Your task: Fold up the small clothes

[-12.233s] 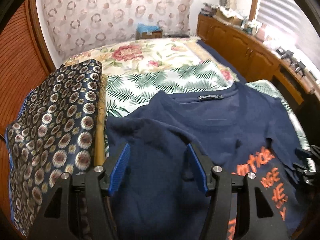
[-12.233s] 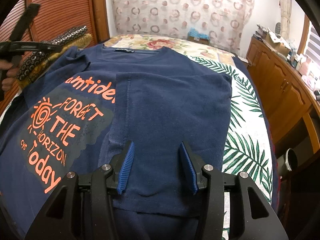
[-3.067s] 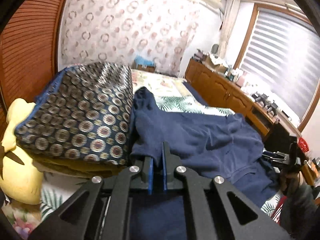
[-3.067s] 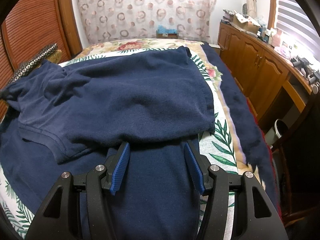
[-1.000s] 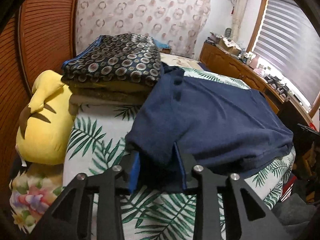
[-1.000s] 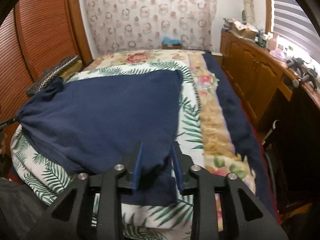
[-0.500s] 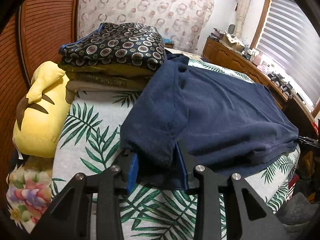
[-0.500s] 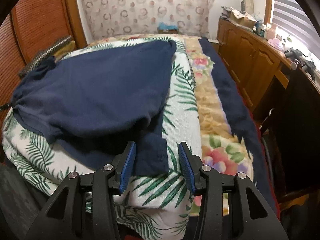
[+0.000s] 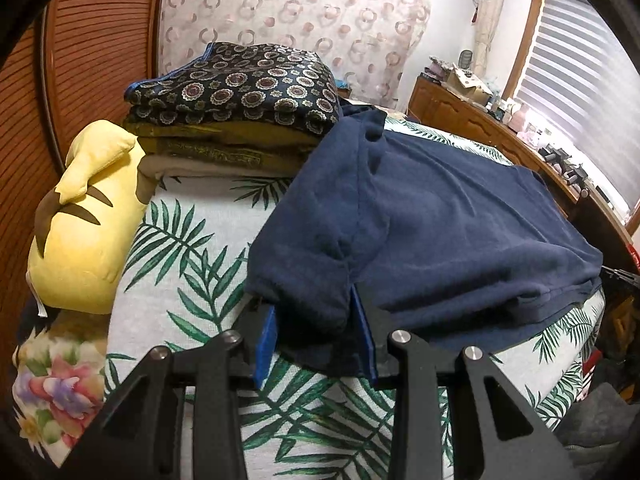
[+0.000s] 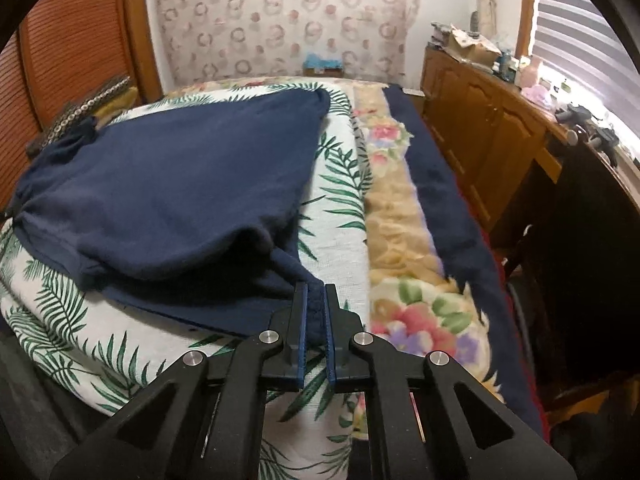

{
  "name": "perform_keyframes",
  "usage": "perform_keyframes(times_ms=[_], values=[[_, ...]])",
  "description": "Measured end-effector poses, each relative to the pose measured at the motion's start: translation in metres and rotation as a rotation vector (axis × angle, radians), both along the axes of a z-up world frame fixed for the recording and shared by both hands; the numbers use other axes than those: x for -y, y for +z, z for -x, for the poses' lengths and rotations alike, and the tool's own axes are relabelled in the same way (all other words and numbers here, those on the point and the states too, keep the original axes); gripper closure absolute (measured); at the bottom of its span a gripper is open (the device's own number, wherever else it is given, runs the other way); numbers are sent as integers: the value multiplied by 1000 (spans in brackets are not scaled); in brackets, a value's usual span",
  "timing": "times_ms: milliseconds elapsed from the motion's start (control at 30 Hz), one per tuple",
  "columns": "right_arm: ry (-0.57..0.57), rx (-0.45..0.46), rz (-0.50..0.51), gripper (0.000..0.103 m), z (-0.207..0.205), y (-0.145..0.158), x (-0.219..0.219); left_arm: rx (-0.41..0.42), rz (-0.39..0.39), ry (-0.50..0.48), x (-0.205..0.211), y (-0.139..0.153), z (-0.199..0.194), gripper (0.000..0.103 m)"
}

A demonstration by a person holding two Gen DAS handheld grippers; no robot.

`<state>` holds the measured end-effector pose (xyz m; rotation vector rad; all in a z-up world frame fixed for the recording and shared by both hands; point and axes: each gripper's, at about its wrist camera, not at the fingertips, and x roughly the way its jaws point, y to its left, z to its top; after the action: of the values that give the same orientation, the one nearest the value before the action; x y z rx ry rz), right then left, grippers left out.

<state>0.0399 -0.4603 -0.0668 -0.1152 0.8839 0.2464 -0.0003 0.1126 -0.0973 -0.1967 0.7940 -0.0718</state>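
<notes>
A navy blue T-shirt (image 9: pixel 440 216) lies folded over on the leaf-print bedspread (image 9: pixel 192 264); it also shows in the right wrist view (image 10: pixel 180 196). My left gripper (image 9: pixel 316 340) is open, its blue pads on either side of the shirt's near left corner, which bulges between them. My right gripper (image 10: pixel 315 320) is shut on the shirt's near right corner, with a pinch of navy cloth between the pads.
A stack of folded clothes (image 9: pixel 236 120) topped by a dark patterned one sits at the left of the shirt. A yellow plush toy (image 9: pixel 84 220) lies beside it. A floral blanket (image 10: pixel 404 240) and wooden cabinets (image 10: pixel 480 128) are to the right.
My right gripper has closed on the shirt's near right corner; half a second ago it was open. My left gripper stays open around the left corner, barely moved.
</notes>
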Motion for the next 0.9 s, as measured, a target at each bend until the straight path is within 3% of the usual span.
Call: perform_keyframes(times_ms=[267,433,533,667,900], values=[[18,47,-33,94,6,14,-3,23,-27,-4,7,13,11,70],[31,96,-20,82,7,28,-15,42,-71,-1,13,30,18,66],[50,115,-20,70,6,32,-25,47,-98,14,13,36,20,64],[80,138,-19,55,2,33,-43,0,-89,40,6,25,15,63],[155,126,-40,46,-11,19,-84,-64,-48,39,5,3,8,62]])
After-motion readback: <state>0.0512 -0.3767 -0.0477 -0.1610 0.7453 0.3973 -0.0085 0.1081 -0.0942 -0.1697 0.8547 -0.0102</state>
